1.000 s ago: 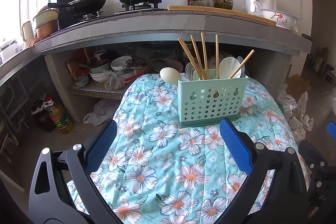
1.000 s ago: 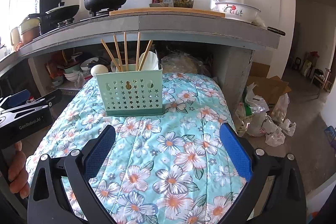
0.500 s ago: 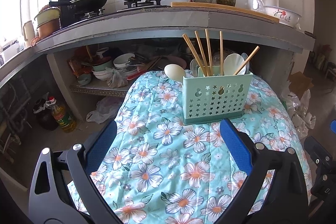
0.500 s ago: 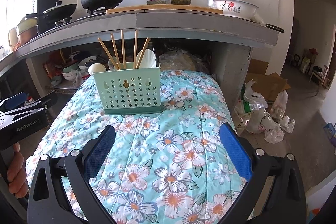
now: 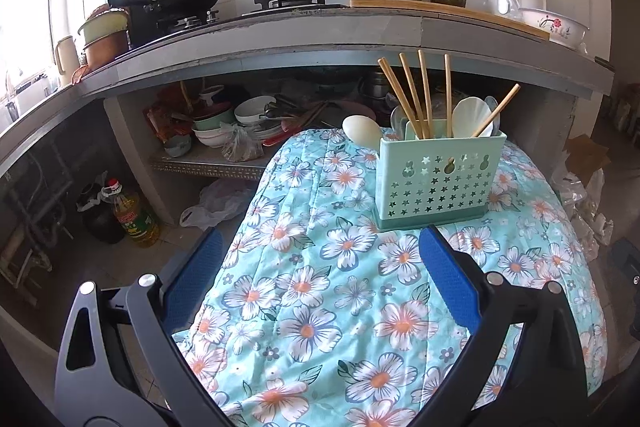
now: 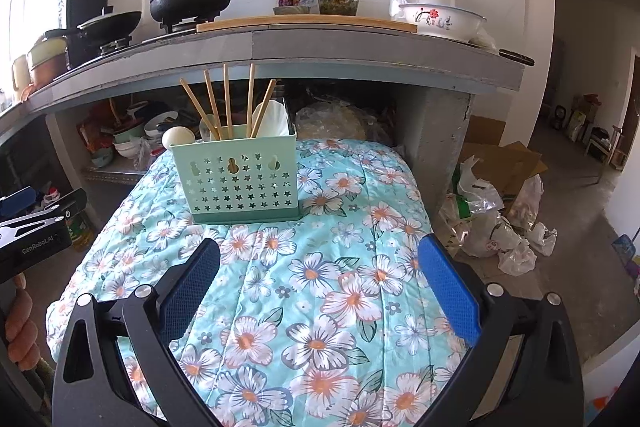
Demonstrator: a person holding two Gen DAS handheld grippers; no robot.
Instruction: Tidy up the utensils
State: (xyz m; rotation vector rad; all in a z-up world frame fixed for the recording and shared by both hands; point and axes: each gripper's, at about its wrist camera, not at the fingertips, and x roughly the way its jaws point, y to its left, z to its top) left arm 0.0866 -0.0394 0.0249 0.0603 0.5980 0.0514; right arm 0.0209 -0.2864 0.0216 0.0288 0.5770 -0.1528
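Both views have drifted over the last second: in the left wrist view the utensil caddy has slid rightward and a little farther off, while in the right wrist view it sits slightly lower and closer. The left gripper and right gripper both hang with jaws released and nothing between the blue pads. The mint caddy stands upright toward the far end of the floral cloth over the tabletop, holding five wooden chopsticks that splay at different angles and pale spoons; one spoon leans out over its left edge. No loose utensil shows on the cloth, so the task looks nearly or fully done. If tidying remains, approach from above, pinch one chopstick near its top, and steady the light caddy so it does not tip.
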